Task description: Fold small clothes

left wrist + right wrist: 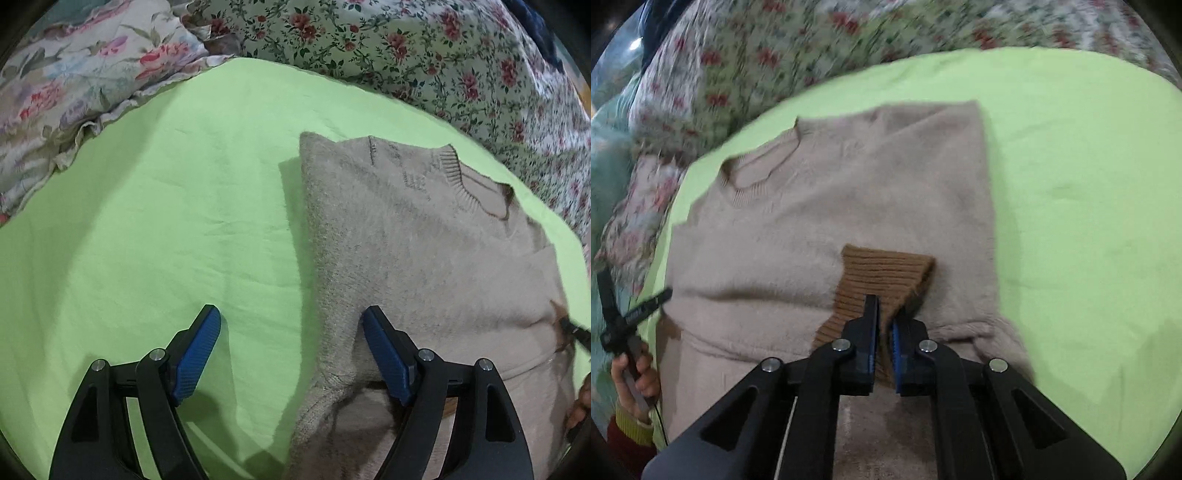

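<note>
A small beige fuzzy sweater (406, 240) lies on a green sheet (166, 221), neck away from me. In the right wrist view the sweater (831, 206) has one side folded in, and a brown ribbed cuff (882, 277) lies across its body. My right gripper (884, 314) is shut on that brown cuff, just above the sweater. My left gripper (291, 325) is open and empty, low over the sweater's left edge, one finger over the sheet and one over the knit.
Floral bedding (406, 48) and a floral pillow (74, 81) border the green sheet at the back and left. In the right wrist view the left gripper (624, 314) and the hand holding it (639, 376) show at the left edge.
</note>
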Available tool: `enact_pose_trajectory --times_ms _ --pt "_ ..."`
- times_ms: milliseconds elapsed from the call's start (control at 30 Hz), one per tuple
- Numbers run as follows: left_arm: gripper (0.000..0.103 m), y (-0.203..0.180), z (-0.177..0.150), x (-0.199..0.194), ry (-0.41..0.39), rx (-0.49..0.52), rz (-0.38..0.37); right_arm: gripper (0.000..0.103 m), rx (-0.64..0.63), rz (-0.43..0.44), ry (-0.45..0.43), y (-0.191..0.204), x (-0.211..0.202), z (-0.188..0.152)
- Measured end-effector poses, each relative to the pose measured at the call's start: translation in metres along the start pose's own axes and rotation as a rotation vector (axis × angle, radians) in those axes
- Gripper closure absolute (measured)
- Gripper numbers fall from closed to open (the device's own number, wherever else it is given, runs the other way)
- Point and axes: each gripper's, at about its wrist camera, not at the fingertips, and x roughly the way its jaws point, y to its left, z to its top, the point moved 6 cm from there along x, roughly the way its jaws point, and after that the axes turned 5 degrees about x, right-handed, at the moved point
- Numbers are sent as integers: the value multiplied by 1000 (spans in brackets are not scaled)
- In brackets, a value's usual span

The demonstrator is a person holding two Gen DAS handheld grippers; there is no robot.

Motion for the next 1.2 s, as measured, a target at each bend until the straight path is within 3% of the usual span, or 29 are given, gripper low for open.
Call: enact_pose_trajectory --times_ms 67,100,233,300,333,400,500,600,667,967,1200 --pt "20 2 -1 0 -4 0 2 89 -8 -34 -90 9 -17 6" --pt "19 3 -1 1 -6 -2 6 89 -20 19 -110 20 -22 6" --pt "15 5 -2 2 -9 4 31 88 -96 176 37 57 4 -13" --pt "12 5 -1 5 -4 8 29 88 -75 96 100 43 29 -21" --pt "12 7 -1 4 1 11 30 90 -30 116 102 35 32 -21" --pt "12 8 -2 0 8 21 31 91 57 150 90 24 23 -18" --pt "13 15 -15 -17 32 -4 7 81 55 125 17 20 -11 -16" --pt "13 22 -43 -45 42 -71 -94 61 60 165 -13 15 -41 -28" --pt "13 23 -72 -69 42 -85 -148 61 55 168 -22 14 -54 -39" --pt "13 -2 -192 -137 100 -5 -256 57 86 233 3 -5 -107 -129" --pt "13 -28 -251 -171 76 31 -395 49 117 254 -14 -33 -142 -180"
